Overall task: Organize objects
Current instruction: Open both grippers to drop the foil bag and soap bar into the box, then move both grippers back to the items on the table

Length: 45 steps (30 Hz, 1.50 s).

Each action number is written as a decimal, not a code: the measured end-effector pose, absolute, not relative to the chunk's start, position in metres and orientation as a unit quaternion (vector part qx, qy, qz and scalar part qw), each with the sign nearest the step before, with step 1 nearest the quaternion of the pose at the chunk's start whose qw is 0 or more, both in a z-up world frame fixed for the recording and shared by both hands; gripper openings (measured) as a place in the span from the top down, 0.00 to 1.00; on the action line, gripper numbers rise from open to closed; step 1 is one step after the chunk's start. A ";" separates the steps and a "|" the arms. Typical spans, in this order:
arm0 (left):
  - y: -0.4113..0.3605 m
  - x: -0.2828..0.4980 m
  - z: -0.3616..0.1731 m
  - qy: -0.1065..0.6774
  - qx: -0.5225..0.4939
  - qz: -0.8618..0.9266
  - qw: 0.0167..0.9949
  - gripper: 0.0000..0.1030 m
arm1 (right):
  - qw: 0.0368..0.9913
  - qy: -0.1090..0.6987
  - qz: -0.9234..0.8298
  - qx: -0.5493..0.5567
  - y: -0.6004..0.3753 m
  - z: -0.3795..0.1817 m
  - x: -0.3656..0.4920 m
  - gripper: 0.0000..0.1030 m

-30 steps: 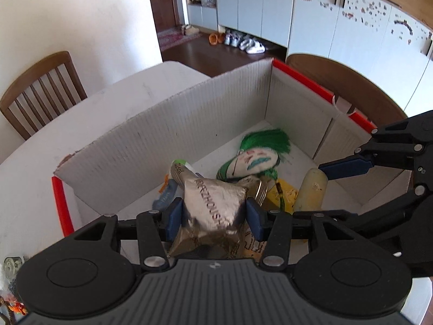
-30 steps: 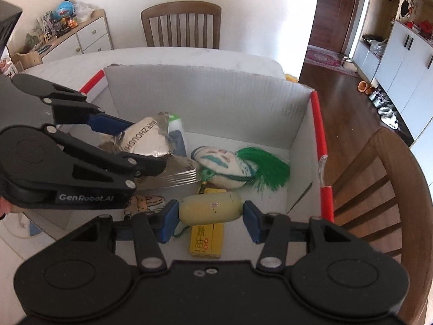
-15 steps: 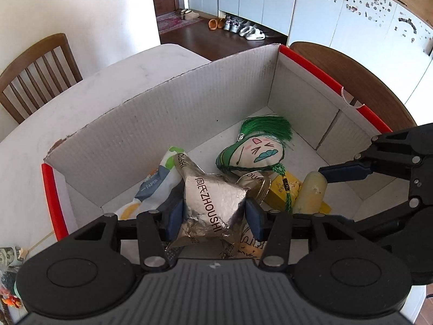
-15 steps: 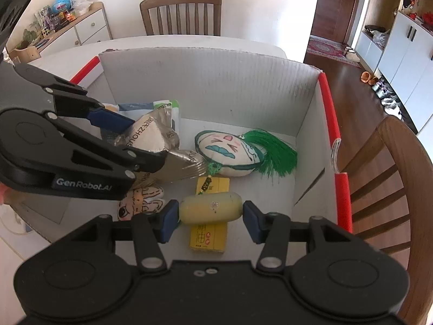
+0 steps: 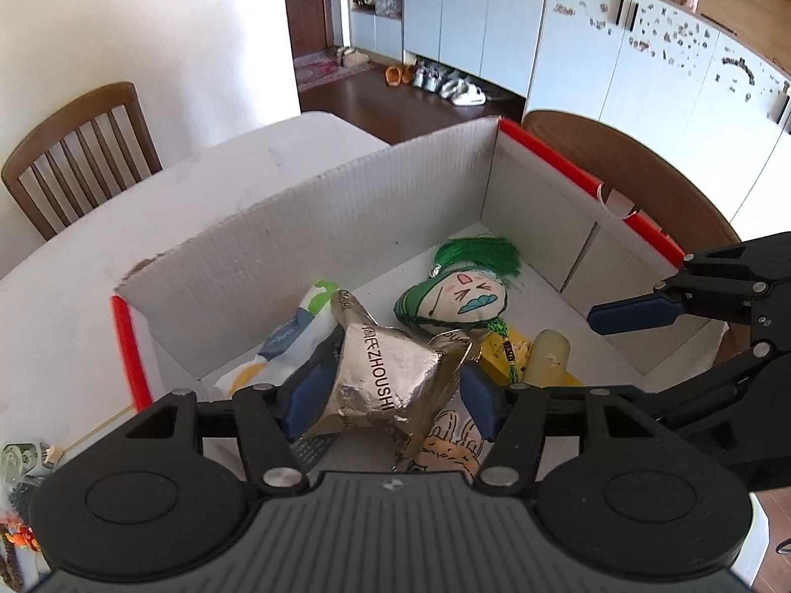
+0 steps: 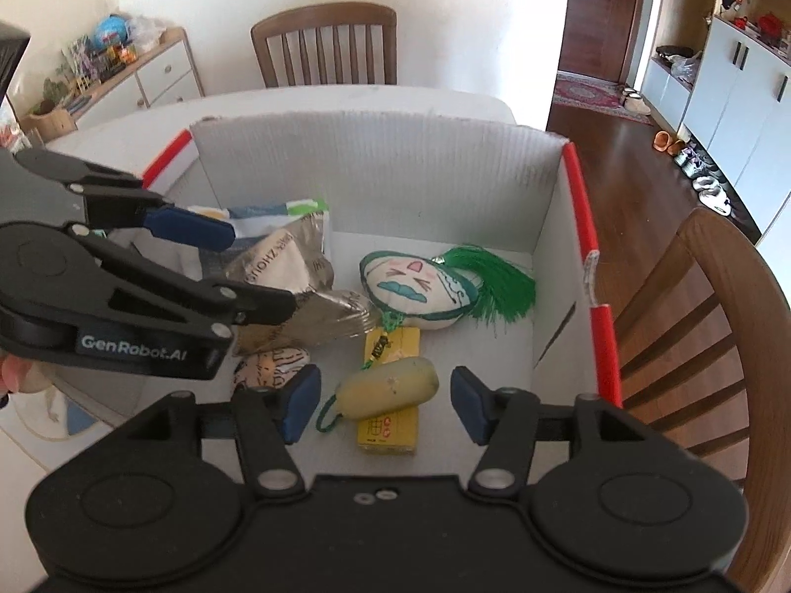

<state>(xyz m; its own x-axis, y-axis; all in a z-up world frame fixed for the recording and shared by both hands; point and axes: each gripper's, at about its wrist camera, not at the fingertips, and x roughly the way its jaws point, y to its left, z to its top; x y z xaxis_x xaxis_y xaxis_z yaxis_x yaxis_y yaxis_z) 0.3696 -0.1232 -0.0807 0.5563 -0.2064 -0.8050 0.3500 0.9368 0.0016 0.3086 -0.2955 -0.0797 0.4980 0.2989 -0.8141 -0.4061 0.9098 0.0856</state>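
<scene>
A white cardboard box [image 5: 306, 242] with red-edged rims stands on the white table. My left gripper [image 5: 388, 398] is shut on a crinkled silver foil packet [image 5: 380, 385], held over the box's near left part; it also shows in the right wrist view [image 6: 291, 286]. My right gripper [image 6: 378, 402] is open above a pale yellow oval pendant [image 6: 390, 388] that lies on a yellow card [image 6: 390, 425] on the box floor. A white stuffed face with a green tassel [image 6: 420, 286] lies further in.
A white, blue and green packet [image 5: 291, 341] lies at the box's left. A small printed cloth pouch [image 6: 269, 363] lies near the front. Wooden chairs stand beyond the table [image 6: 326, 44] and beside the box [image 6: 702, 306]. Small trinkets [image 5: 15, 464] lie on the table left of the box.
The pendant dropped out of my right gripper, whose jaws now stand wider, and it lies tilted on the card. Both grippers rose and drew back; the left still holds the foil packet.
</scene>
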 end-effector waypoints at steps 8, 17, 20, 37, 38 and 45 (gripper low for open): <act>-0.106 0.350 -0.064 0.424 0.062 -0.146 0.892 0.41 | 0.875 0.437 0.205 -0.037 -0.302 -0.058 0.292 0.43; -0.082 0.315 -0.031 0.387 0.032 -0.148 0.910 0.41 | 0.891 0.408 0.200 -0.010 -0.294 -0.029 0.272 0.41; -0.075 0.303 -0.020 0.373 0.029 -0.152 0.915 0.41 | 0.897 0.396 0.197 -0.009 -0.286 -0.019 0.264 0.39; -0.008 0.248 0.015 0.323 0.014 -0.120 0.938 0.28 | 0.911 0.352 0.212 0.026 -0.225 0.021 0.226 0.18; -0.003 0.246 0.016 0.323 0.011 -0.120 0.939 0.26 | 0.912 0.350 0.213 0.026 -0.221 0.022 0.225 0.16; 0.034 0.234 0.019 0.315 -0.007 -0.112 0.942 0.19 | 0.916 0.335 0.220 0.028 -0.192 0.028 0.215 0.07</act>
<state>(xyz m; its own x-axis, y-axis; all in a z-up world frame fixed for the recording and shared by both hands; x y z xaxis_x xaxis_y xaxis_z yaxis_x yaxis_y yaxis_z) 0.2337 0.0336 0.0185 0.7764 -0.2154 -0.5923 0.2066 0.9748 -0.0838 0.2150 -0.1920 0.0279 0.6780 0.4216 -0.6021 -0.3845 0.9016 0.1982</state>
